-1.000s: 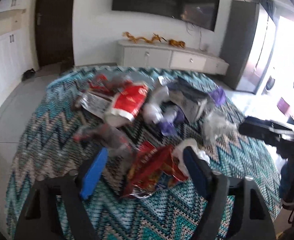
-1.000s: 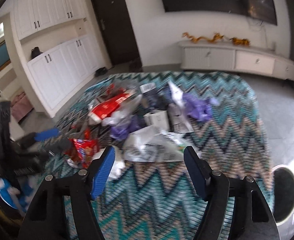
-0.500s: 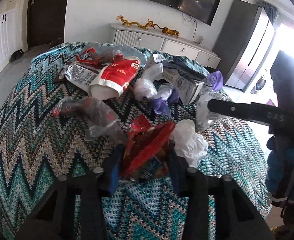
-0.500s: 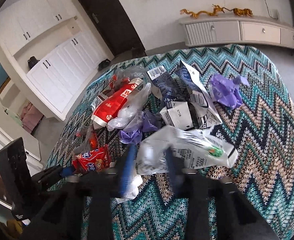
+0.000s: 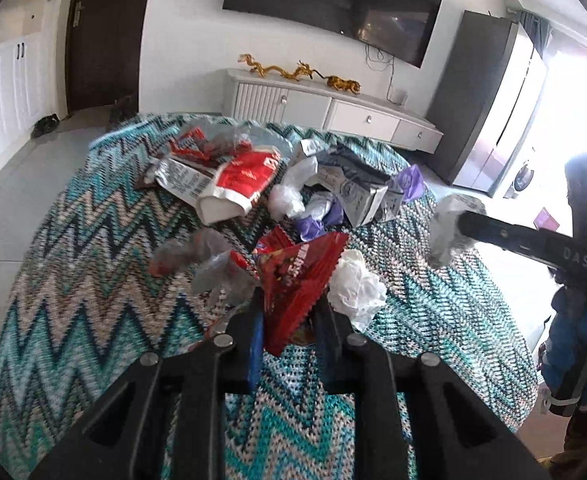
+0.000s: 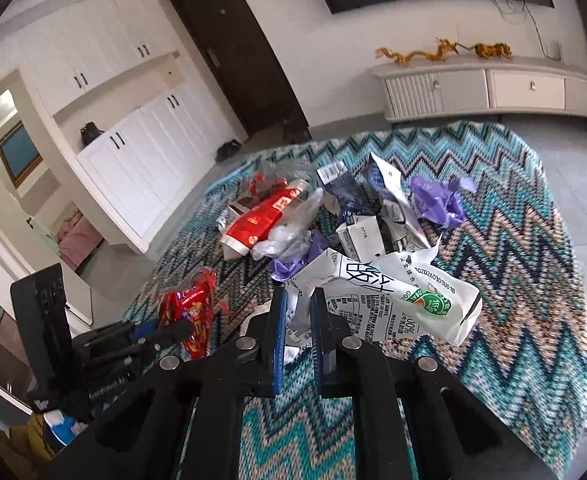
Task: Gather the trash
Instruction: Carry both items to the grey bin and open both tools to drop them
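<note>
The red snack wrapper [image 5: 297, 276] is pinched in the left claw [image 5: 289, 320], whose jaws have just been closing on it, and the white printed pouch [image 6: 397, 300] is caught by its crumpled edge in the right claw [image 6: 295, 316], likewise just closed. One piece is thus held per claw, probably for carrying off together. The remaining trash [image 5: 325, 184] lies heaped beyond on the zigzag-covered counter [image 5: 93, 280].

We look from each wrist along the fingers, tilted down and close over the zigzag cloth [image 5: 73, 272]. Our left view faces the sideboard [image 5: 333, 108] and television [image 5: 333, 4]; our right view swings toward the dark door [image 6: 233, 48]. Both share the litter pile, cloth and sideboard [image 6: 493, 88]
</note>
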A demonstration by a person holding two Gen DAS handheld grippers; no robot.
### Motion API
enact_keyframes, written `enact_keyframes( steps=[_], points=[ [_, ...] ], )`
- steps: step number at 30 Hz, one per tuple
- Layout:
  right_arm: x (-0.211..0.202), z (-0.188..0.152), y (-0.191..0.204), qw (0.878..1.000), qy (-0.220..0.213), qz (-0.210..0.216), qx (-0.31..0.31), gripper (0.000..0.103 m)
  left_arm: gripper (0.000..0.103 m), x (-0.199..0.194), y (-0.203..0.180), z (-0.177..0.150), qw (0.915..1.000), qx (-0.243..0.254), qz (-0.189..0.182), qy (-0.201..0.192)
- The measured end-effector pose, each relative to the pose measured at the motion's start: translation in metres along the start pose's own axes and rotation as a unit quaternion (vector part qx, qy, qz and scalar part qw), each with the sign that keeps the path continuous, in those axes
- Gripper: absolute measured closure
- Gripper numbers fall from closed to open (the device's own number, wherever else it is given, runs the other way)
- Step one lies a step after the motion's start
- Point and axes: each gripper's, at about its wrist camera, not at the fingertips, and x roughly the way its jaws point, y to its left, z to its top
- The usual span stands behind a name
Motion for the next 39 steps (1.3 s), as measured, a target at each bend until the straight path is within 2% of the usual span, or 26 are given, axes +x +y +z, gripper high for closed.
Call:
enact_keyframes(
  steps=[4, 8, 15, 20, 25, 29, 32, 39],
  points=[
    [-0.028, -0.004, -0.006, 1.0, -0.024, 0.003, 0.002, 0.092, 0.083, -0.022, -0.009, 0.006, 0.9999, 0.007, 0.006, -0.013],
    [-0.061, -0.005, -0.02, 0.998, -0.055, -0.007, 0.004, 0.092, 0.083, -0.033, -0.035, 0.02, 0.9992, 0.032, 0.002, -0.024],
    [-0.125, -0.013, -0.084, 0.992, -0.103, -0.058, 0.03, 0.092, 0.083, -0.014, -0.117, 0.055, 0.9949, 0.084, -0.053, -0.017],
    [-0.156, -0.03, -0.151, 0.986, -0.108, -0.108, 0.069, 0.092, 0.083, 0.022, -0.197, 0.072, 0.9856, 0.134, -0.103, 0.001],
    [-0.163, -0.045, -0.22, 0.979, -0.094, -0.147, 0.108, 0.092, 0.083, 0.075, -0.283, 0.081, 0.972, 0.178, -0.149, 0.037],
    [-0.15, -0.059, -0.271, 0.974, -0.071, -0.167, 0.137, 0.092, 0.083, 0.119, -0.339, 0.08, 0.9638, 0.197, -0.167, 0.066],
    [-0.14, -0.072, -0.306, 0.97, -0.052, -0.18, 0.154, 0.092, 0.083, 0.16, -0.378, 0.078, 0.9584, 0.192, -0.184, 0.104],
    [-0.114, -0.094, -0.376, 0.955, -0.017, -0.207, 0.21, 0.091, 0.08, 0.237, -0.438, 0.065, 0.9532, 0.188, -0.179, 0.156]
  ],
)
